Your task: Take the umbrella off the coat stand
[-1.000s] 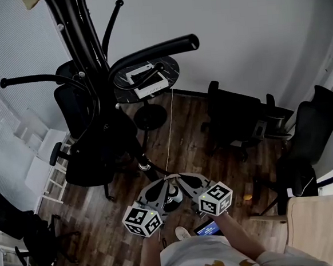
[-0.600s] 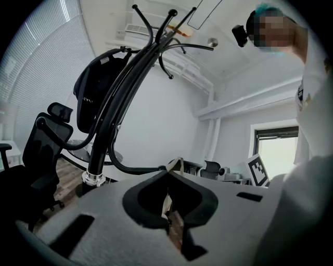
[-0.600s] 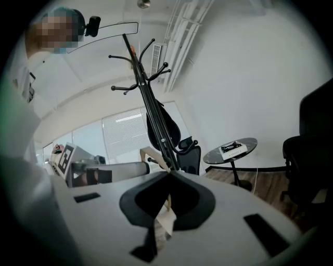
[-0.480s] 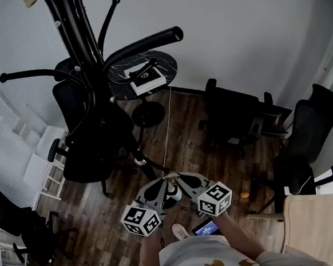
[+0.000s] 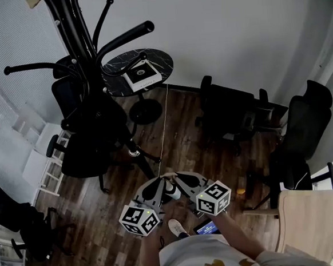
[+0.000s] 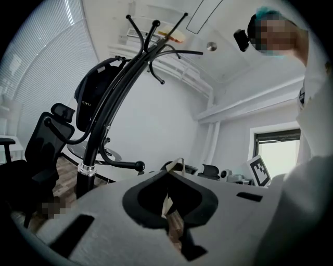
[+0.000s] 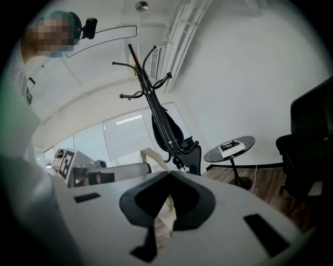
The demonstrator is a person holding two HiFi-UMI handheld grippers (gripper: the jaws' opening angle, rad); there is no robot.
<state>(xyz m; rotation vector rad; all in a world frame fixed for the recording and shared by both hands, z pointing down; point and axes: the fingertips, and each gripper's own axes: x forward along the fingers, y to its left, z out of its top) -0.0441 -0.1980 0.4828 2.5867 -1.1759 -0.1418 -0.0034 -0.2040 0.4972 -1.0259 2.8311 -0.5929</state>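
Observation:
The black coat stand (image 5: 75,36) rises at the upper left of the head view, its curved arms spreading out. A dark, closed umbrella (image 7: 167,130) hangs along its pole, and also shows as the umbrella (image 6: 96,93) in the left gripper view. In the head view I cannot pick it out from the dark mass at the stand. My left gripper (image 5: 161,183) and right gripper (image 5: 177,180) are low by my body, tips nearly touching, well short of the stand. Both are shut with nothing in them.
A round dark table (image 5: 158,58) with a white box (image 5: 141,76) stands by the wall behind the stand. Black office chairs (image 5: 228,113) (image 5: 306,124) (image 5: 79,159) ring the wooden floor. A wooden chair (image 5: 308,221) is at my right, and a white cord (image 5: 164,124) hangs down.
In the head view the coat stand and round table have drifted left and slightly up. Both grippers have stayed together, shut, in front of my body.

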